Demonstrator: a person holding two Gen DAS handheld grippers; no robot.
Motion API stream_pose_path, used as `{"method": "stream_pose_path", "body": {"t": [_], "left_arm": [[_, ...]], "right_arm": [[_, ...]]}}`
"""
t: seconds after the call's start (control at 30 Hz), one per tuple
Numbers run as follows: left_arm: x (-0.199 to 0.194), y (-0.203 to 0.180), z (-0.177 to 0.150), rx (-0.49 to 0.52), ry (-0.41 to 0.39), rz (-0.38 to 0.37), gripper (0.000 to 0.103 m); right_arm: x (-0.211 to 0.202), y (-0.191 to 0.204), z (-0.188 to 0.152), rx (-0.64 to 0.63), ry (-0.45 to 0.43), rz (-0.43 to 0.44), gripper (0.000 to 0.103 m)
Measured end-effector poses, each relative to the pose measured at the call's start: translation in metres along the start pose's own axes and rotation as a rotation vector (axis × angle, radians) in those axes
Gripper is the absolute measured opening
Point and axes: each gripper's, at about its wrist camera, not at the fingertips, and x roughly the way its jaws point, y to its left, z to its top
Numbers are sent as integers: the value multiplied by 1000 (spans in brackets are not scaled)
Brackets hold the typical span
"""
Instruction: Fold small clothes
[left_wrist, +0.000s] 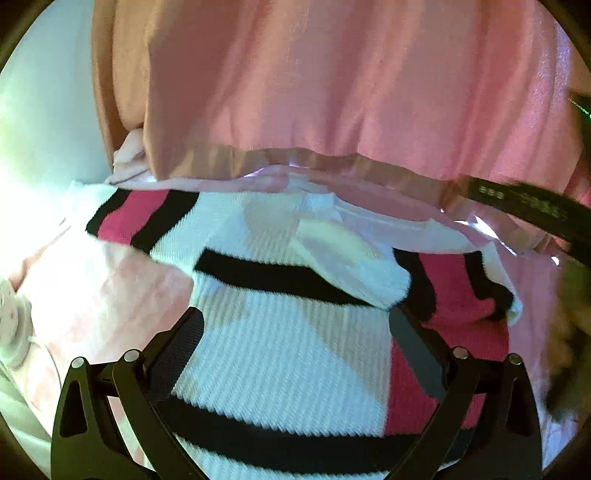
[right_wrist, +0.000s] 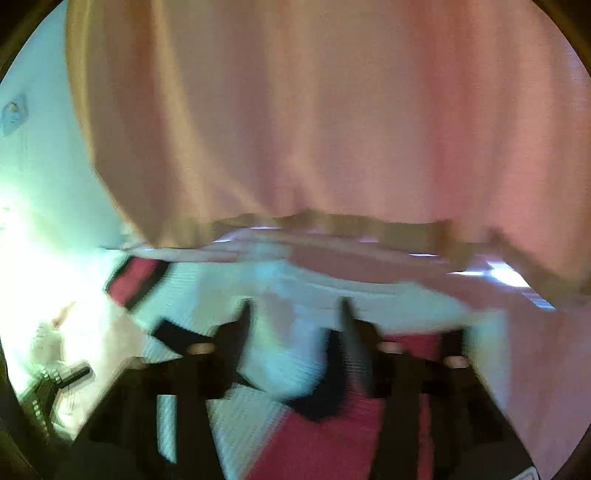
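**Striped knit half folded, both grippers over it**

The small knitted top (left_wrist: 280, 332), white with black and pink bands, lies on the pink bedding (left_wrist: 92, 295) right in front of the person, whose pink shirt (left_wrist: 332, 92) fills the far side of both views. One sleeve looks already turned in across the chest; the other side still spreads out toward the right.

The left gripper (left_wrist: 295, 325) hangs just above the body of the top with its jaws spread wide and nothing between them. The right gripper (right_wrist: 295, 306) is blurred, but its jaws stand apart too, with white knit showing in the gap; I can't see the pads pressing on anything.

To my eye the next move is another fold, and it will go best if each gripper takes a pinch at an outer edge rather than the middle, catching only the top layer of ribbed cloth. Lift low, carry the edge across evenly, and lay it down flat so the stripes line up. The knit is soft and could bunch or drag the sleeve back out if pulled fast.
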Motion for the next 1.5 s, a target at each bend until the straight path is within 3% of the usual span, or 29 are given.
{"method": "stream_pose_path", "body": {"t": [0.07,0.17,0.3,0.4,0.5,0.53,0.57,0.6,0.63,0.67,0.83,0.9,0.97,1.03,1.07,1.17,1.27,1.33,1.4,1.5], "left_arm": [[25,-1,7,7,45,-13,98],[68,-4,14,-64,176,-89,98],[121,-10,19,-153,244,-127,98],[158,-16,14,-197,298,-145,98],[166,-22,19,-182,265,-108,96],[167,-28,23,-163,254,-123,83],[166,-32,26,-145,246,-149,61],[167,-35,28,-131,249,-174,48],[165,-37,32,-116,253,-197,22],[160,-37,38,-116,236,-201,6],[124,-17,68,-118,94,-198,6],[131,-3,69,-136,99,-165,6],[155,10,54,-161,174,-124,7],[175,15,38,-172,248,-98,7],[174,17,35,-164,220,-106,7],[168,16,39,-147,217,-119,8],[165,20,40,-149,216,-115,9],[168,22,38,-167,225,-114,9],[170,17,36,-170,221,-102,9],[171,12,35,-150,215,-87,9]], "right_arm": [[-20,-34,-18,-15,-2,-114,67],[-27,-86,-58,30,74,-246,67],[-13,-129,-106,120,183,-285,67],[5,-131,-123,59,234,-287,67],[29,-124,-132,22,256,-295,67],[34,-123,-132,27,259,-288,62],[39,-124,-131,37,260,-282,56],[46,-124,-132,51,263,-272,22],[50,-126,-129,76,270,-262,13],[44,-126,-125,103,237,-255,13],[-7,-117,-97,129,27,-202,11],[11,-125,-112,115,105,-246,11],[47,-139,-142,117,266,-278,13],[45,-137,-145,92,275,-290,21],[41,-136,-140,104,296,-273,22],[4,-130,-124,157,241,-226,23],[-30,-113,-99,140,92,-254,27],[-26,-108,-81,182,39,-184,27],[7,-103,-75,190,84,-146,25],[63,-112,-89,193,204,-185,21]]}}
